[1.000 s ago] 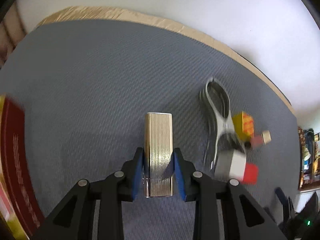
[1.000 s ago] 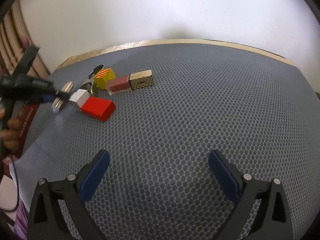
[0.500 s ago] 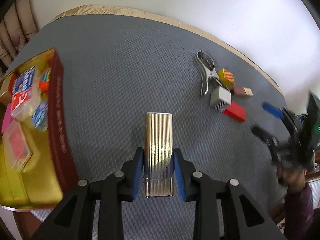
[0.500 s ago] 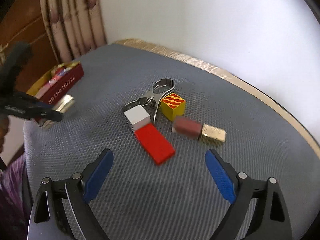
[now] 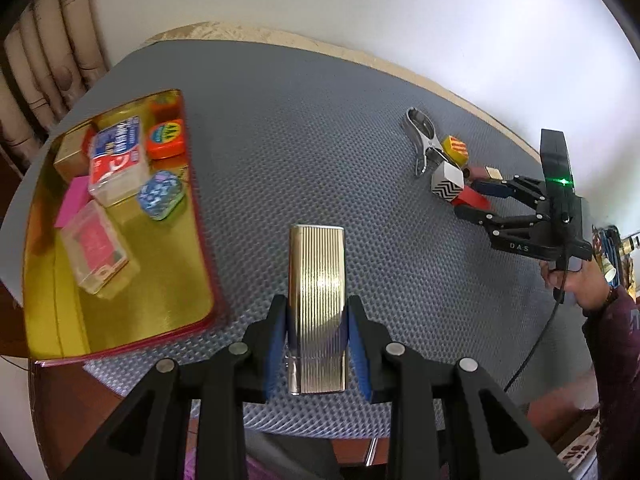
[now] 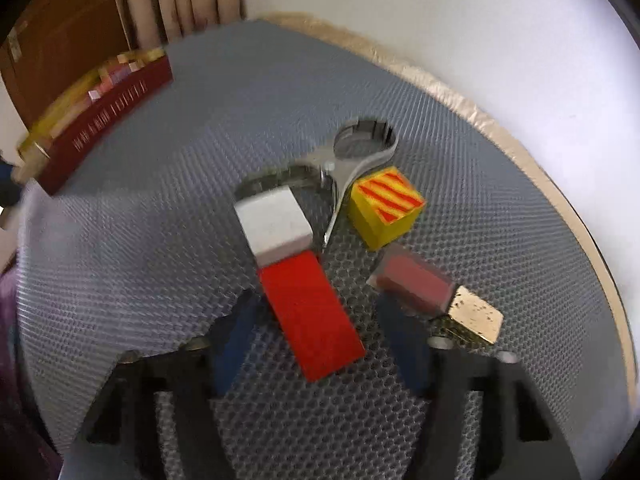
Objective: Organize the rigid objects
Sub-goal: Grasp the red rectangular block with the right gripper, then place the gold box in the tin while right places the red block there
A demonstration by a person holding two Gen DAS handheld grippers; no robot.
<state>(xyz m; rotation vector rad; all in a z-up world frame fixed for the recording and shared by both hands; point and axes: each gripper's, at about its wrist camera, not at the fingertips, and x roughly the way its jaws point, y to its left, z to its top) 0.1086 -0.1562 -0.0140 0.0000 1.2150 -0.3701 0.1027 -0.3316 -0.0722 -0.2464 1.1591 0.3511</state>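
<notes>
A: What is shown in the left wrist view?

B: A ribbed gold case (image 5: 316, 304) is clamped between the blue pads of the left gripper (image 5: 317, 340), which is closed tight on its lower half; the case is carried above the grey mat (image 5: 304, 128). To the left, a gold tray with a red wall (image 5: 200, 240) is seen, already loaded with a card box (image 5: 116, 160), an orange tin (image 5: 166, 139), a blue tin (image 5: 161, 195), a pink block (image 5: 74, 201) and a clear box (image 5: 98, 252). Far right, the right gripper (image 5: 480, 200) is held out, its fingers spread on either side of a red block (image 5: 474, 200).

A: And in the right wrist view?

B: The right gripper (image 6: 320, 332) is seen wide open and empty, with the red block (image 6: 310, 312) lying flat on the mat between its blurred fingers. Whether the pads touch it cannot be told. A white block (image 6: 274, 224) touches the red block's far end, metal tongs (image 6: 344, 160) lie behind it, and a yellow striped cube (image 6: 386, 208) and a maroon-and-gold piece (image 6: 436, 300) sit to the right.

A: How far along is the task judged to be?

B: Partly done. Several items are in the tray; the case is judged to be on its way there, and five things are left on the mat.
</notes>
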